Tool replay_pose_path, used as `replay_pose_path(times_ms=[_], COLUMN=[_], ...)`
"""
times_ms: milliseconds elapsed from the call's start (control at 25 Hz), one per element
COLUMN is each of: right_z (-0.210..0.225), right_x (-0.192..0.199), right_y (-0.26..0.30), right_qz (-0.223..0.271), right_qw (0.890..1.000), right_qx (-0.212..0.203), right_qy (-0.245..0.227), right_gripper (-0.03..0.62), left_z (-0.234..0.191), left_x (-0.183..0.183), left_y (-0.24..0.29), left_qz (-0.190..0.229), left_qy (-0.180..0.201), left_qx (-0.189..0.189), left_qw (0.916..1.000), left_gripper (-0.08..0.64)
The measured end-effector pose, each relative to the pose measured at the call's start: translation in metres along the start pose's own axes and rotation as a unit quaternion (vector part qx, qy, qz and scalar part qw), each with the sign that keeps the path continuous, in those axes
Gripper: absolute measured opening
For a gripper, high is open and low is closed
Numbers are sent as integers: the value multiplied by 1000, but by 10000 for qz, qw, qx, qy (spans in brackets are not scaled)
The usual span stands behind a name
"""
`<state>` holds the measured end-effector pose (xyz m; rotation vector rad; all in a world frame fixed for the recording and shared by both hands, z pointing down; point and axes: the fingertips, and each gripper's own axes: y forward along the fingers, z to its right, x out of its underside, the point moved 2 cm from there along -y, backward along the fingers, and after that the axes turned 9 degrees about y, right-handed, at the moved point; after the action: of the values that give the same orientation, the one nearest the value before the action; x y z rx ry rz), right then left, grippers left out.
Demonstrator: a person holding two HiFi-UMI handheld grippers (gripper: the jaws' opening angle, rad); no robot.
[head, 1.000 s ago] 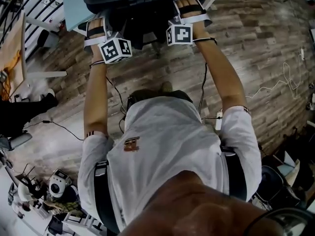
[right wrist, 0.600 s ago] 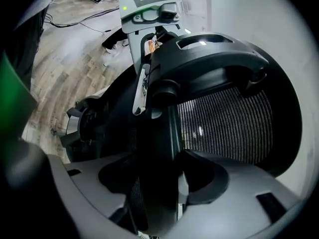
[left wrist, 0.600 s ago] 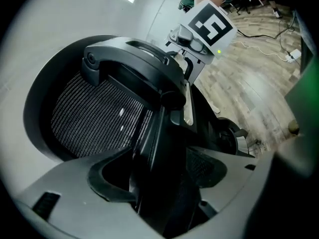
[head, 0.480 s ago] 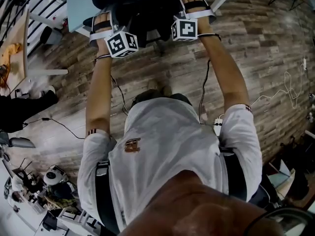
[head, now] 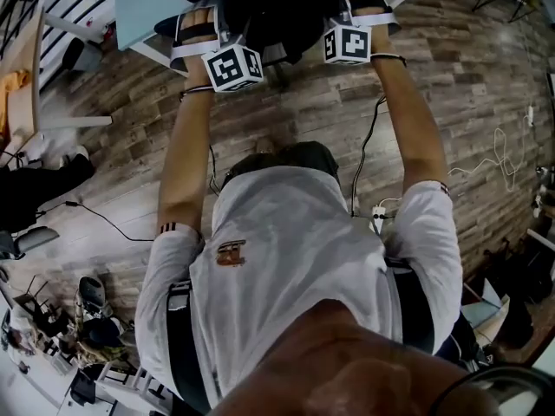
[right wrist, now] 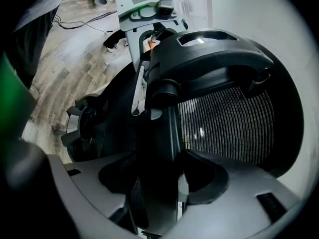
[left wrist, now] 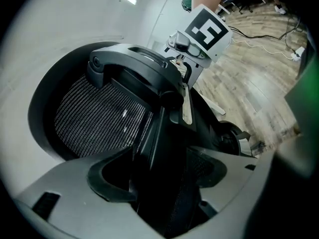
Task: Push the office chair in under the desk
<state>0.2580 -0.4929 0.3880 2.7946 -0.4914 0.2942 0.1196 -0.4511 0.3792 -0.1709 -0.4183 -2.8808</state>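
The black mesh office chair [head: 260, 7] stands at the top of the head view, its seat under the light blue desk [head: 143, 7]. My left gripper [head: 201, 35] and right gripper [head: 362, 11] are at the two sides of the chair's back, arms stretched forward. In the left gripper view the grey jaws of my left gripper [left wrist: 159, 183] close on the black frame of the chair back [left wrist: 99, 118]. The right gripper view mirrors this, with my right gripper [right wrist: 159, 183] closed around the frame beside the mesh [right wrist: 224, 123]. The chair's base is hidden.
Wood-plank floor [head: 468, 102] stretches around me. Cables and a white power strip [head: 377, 215] lie to the right of my feet. A white table leg [head: 78, 121] stands at the left, and shoes and clutter [head: 87, 319] sit at the lower left.
Both grippers and the chair have moved forward toward the desk; more of the chair now lies beneath the desktop. I have stepped forward with it.
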Motion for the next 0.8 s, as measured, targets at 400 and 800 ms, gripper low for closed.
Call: replay_pose_path(times_ms=[400, 800], right_z=[11, 17], right_x=[25, 34], right_y=[17, 35], right_qz=[220, 299], right_qw=[9997, 9995], right_qx=[-36, -74], right_qy=[12, 33], right_gripper=[256, 256], left_z=[-4, -8], left_x=[-14, -13], left_y=[28, 48], left_qz=[-168, -345], left_qy=[-13, -14], left_qx=[20, 54], left_qw=[9999, 9994], left_gripper=[327, 327])
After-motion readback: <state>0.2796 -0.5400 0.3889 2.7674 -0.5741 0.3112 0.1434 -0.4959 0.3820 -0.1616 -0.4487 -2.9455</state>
